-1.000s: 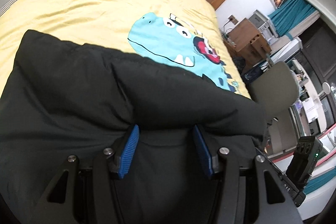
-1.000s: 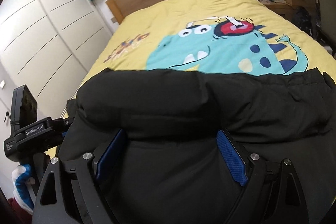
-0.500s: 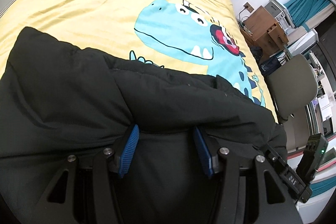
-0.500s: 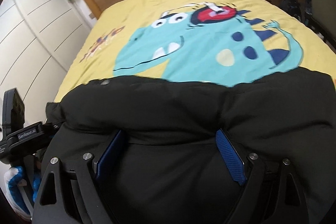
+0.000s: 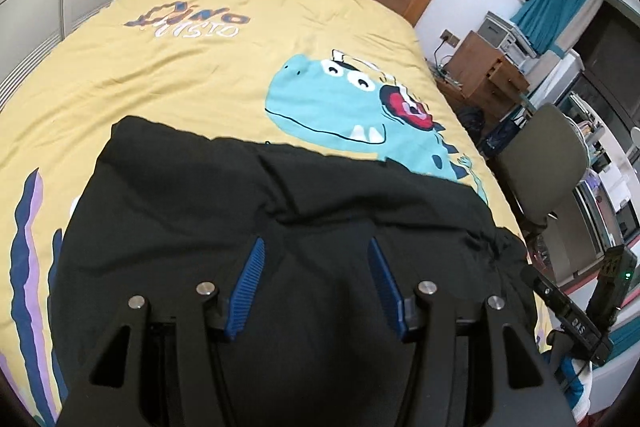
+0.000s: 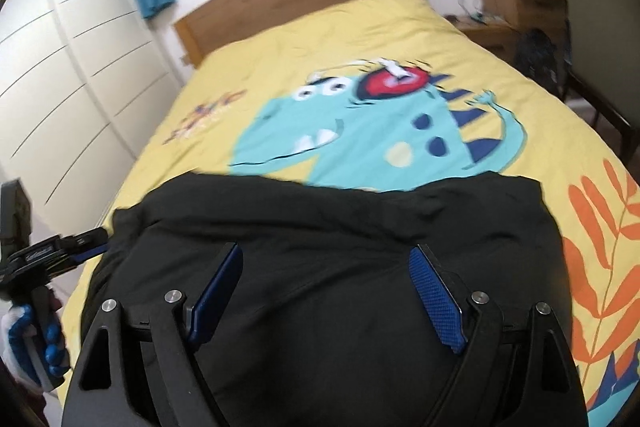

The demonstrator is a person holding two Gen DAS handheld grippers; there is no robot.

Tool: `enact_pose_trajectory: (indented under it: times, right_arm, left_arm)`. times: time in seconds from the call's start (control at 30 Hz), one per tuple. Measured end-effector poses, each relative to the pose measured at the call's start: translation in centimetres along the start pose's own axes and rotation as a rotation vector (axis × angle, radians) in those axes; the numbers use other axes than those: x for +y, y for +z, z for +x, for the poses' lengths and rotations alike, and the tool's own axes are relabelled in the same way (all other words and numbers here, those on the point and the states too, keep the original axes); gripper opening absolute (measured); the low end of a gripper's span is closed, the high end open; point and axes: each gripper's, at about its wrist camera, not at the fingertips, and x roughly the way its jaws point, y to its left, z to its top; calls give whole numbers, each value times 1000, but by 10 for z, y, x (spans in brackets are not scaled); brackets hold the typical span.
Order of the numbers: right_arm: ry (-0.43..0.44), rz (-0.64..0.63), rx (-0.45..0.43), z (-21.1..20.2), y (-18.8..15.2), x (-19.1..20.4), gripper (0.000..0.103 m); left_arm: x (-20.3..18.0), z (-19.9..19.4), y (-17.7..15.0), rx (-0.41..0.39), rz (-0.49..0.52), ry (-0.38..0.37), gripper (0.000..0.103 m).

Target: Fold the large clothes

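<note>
Left wrist view: the left gripper stands with its blue pads half spread, a bulge of the black jacket filling the gap, though I cannot tell whether they actually bite it. The garment spreads from 6 o'clock to centre on the yellow dinosaur duvet; slippery padding could slide free. Right wrist view: the right gripper is spread wide over the jacket, clamping nothing clearly, so the fold toward 12 o'clock may sag crooked.
</note>
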Motion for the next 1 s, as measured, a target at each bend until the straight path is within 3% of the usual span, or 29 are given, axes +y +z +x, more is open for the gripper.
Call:
enact_pose_trajectory:
  times: [0.2, 0.57, 0.7, 1.0]
  right_arm:
    - [-35, -69, 22, 9, -22, 17, 85]
    - [-172, 21, 86, 16, -45, -50, 85]
    - [-216, -7, 79, 5, -44, -45, 85]
    - [-109, -99, -26, -33, -54, 12, 85]
  left_arm:
    - [-3, 11, -33, 7, 58, 89, 52]
    - [1, 14, -67, -55, 83, 143, 52]
    - [-6, -1, -78, -86, 105, 152, 52]
    - [-18, -27, -98, -138, 158, 181, 52]
